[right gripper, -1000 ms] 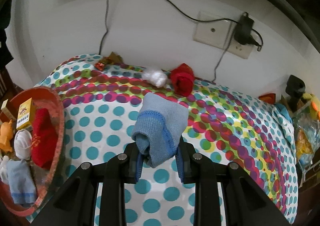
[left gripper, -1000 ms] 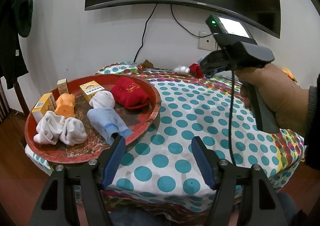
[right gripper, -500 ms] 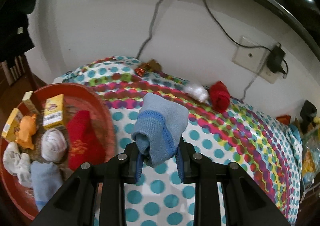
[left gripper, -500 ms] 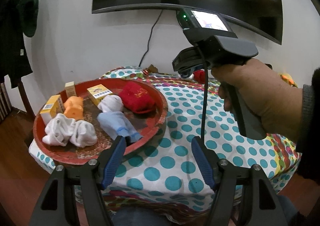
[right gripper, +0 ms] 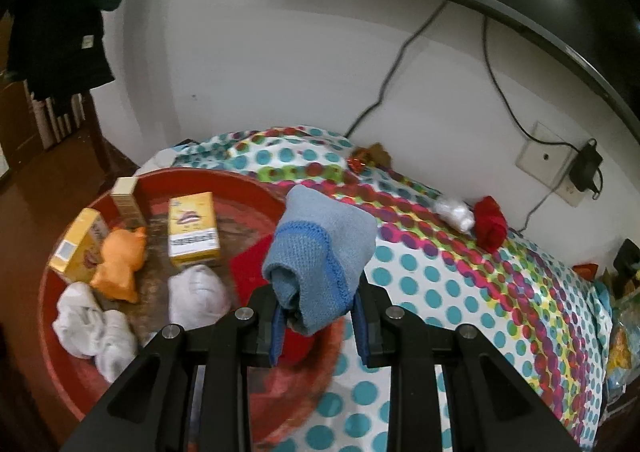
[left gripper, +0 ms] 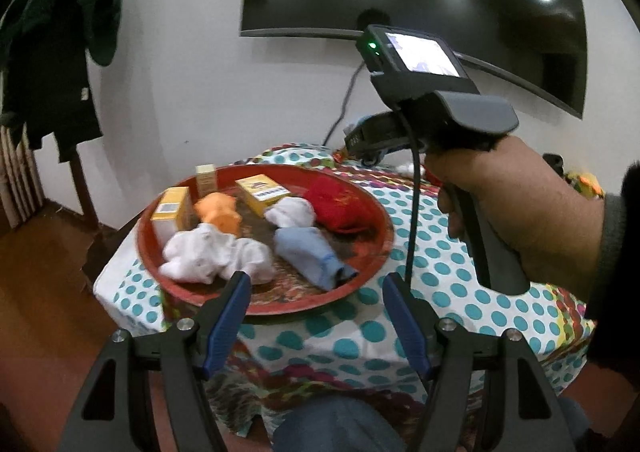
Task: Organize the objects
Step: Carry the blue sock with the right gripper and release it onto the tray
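Note:
My right gripper (right gripper: 320, 326) is shut on a rolled light-blue sock (right gripper: 320, 256), held in the air over the right rim of the round red tray (right gripper: 48, 336). The tray (left gripper: 372, 268) holds yellow boxes (left gripper: 172, 208), an orange toy (left gripper: 218, 212), white socks (left gripper: 212, 256), a blue sock (left gripper: 310, 256) and a red cloth (left gripper: 340, 204). My left gripper (left gripper: 316, 312) hangs open and empty before the tray's near edge. In the left wrist view a hand (left gripper: 516, 204) holds the right gripper's handle above the table; its fingers are hidden there.
A polka-dot cloth (right gripper: 460, 284) covers the table. A white sock (right gripper: 454, 212) and a red sock (right gripper: 490, 224) lie near the wall. A TV (left gripper: 420, 0), cables and a wall socket (right gripper: 548, 168) are behind. Dark clothes (left gripper: 60, 52) hang at left. Clutter sits at the table's right end.
Both grippers have swung left. The right one carried the blue sock from over the table's middle to above the tray's right rim. The left gripper pulled back and rose a little.

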{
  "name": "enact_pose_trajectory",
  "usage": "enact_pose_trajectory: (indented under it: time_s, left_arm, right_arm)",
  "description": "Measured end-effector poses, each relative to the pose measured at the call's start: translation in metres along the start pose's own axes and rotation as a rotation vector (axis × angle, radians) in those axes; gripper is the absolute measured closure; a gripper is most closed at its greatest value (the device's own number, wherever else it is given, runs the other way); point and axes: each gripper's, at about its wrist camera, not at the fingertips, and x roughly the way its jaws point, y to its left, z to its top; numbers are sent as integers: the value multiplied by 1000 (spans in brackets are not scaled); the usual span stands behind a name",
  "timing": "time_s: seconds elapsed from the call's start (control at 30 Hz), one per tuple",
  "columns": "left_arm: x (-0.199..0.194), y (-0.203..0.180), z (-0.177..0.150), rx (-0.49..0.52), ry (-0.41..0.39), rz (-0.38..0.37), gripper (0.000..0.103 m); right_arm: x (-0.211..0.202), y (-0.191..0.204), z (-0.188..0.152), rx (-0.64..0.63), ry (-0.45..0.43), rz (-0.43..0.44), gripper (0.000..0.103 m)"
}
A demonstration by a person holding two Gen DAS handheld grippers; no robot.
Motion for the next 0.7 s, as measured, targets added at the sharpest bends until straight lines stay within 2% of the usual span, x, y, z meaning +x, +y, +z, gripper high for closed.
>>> enact_pose_trajectory:
  time_s: [0.23, 0.47, 0.7]
  left_arm:
    - [-13, 20, -1, -30, -4, 8, 33]
    - [-14, 23, -6, -33, 8, -2, 33]
    - [-12, 28, -5, -52, 11, -3, 33]
  right_arm:
    - [-1, 45, -3, -50, 2, 60, 77]
    - [-1, 83, -10, -101, 5, 119, 77]
    - [12, 106, -18, -134, 42, 153, 77]
